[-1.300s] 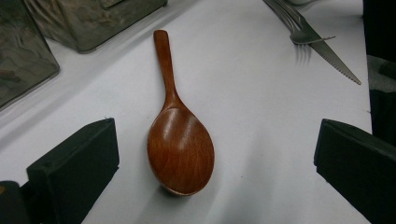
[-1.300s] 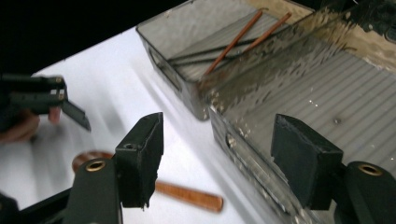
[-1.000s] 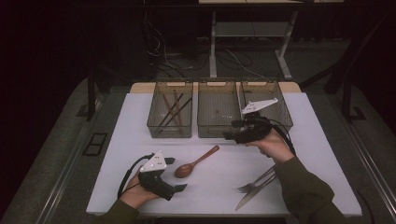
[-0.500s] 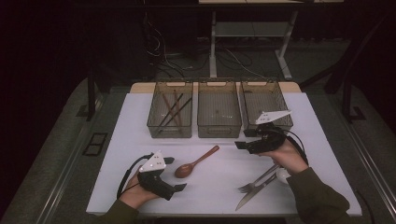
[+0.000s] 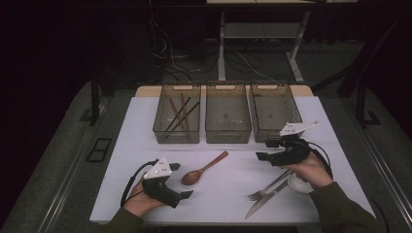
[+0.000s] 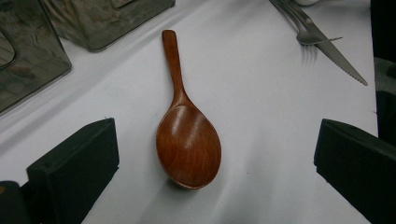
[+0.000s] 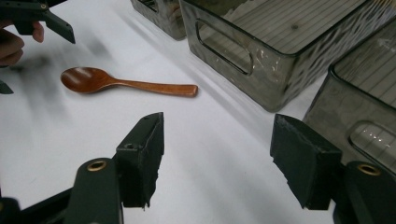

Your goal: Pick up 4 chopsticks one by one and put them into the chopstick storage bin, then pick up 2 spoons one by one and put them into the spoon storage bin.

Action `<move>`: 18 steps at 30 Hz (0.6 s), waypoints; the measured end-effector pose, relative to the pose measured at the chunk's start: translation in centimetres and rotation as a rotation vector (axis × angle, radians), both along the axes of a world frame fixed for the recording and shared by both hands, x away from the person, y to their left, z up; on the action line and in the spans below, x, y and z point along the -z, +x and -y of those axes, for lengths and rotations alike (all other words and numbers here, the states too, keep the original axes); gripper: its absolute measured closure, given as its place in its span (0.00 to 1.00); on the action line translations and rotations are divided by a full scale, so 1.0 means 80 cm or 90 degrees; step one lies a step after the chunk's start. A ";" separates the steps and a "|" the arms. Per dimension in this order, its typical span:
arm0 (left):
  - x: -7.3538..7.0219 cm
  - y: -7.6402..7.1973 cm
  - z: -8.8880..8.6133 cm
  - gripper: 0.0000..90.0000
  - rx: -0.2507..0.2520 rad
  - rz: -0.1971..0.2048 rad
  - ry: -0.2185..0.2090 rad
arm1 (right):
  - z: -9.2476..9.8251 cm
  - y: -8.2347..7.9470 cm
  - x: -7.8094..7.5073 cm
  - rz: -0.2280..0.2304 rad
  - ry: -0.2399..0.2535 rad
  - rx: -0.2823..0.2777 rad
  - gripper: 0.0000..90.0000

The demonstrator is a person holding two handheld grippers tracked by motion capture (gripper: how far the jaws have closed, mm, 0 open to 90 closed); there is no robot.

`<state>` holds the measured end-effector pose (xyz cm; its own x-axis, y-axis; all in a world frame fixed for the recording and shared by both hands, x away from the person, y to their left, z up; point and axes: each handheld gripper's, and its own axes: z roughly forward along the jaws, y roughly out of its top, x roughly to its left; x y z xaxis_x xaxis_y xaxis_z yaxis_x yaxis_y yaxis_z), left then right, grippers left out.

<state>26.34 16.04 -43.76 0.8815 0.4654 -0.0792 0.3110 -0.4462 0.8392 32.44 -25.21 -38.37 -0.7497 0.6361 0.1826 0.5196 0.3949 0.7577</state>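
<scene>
The wooden spoon (image 6: 188,140), judged light, stiff and smooth, is seen lying on the table (image 5: 233,194) between the spread jaws of the left gripper (image 5: 177,180), its slim handle being the likeliest hold, while the right gripper (image 5: 265,150) is held spread too.

Knife (image 6: 334,53) handle and fork (image 6: 306,28) handle cut off at top edge, left gripper view. White object (image 5: 297,184) mostly hidden under right hand (image 5: 311,170); unidentifiable.
</scene>
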 end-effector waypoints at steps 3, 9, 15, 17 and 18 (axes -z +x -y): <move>0.000 0.000 -0.001 0.00 0.000 0.001 0.000 | 0.005 -0.005 0.002 0.000 0.002 0.002 0.38; 0.000 0.001 -0.002 0.00 -0.002 0.001 -0.001 | 0.016 -0.014 0.006 -0.003 0.004 0.006 0.38; -0.001 0.000 -0.002 0.00 -0.003 0.001 0.000 | 0.030 -0.025 0.010 -0.006 0.005 0.013 0.39; 0.000 0.000 -0.002 0.00 -0.004 0.001 0.000 | 0.037 -0.029 0.011 -0.011 0.006 0.019 0.40; 0.000 0.000 -0.002 0.00 -0.005 0.001 0.000 | 0.040 -0.031 0.012 -0.013 0.006 0.021 0.40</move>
<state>26.34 16.23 -43.73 0.8780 0.4722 -0.0782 0.3136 -0.4440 0.8394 29.99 -28.39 -39.33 -0.7245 0.6582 0.2046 0.5479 0.3698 0.7504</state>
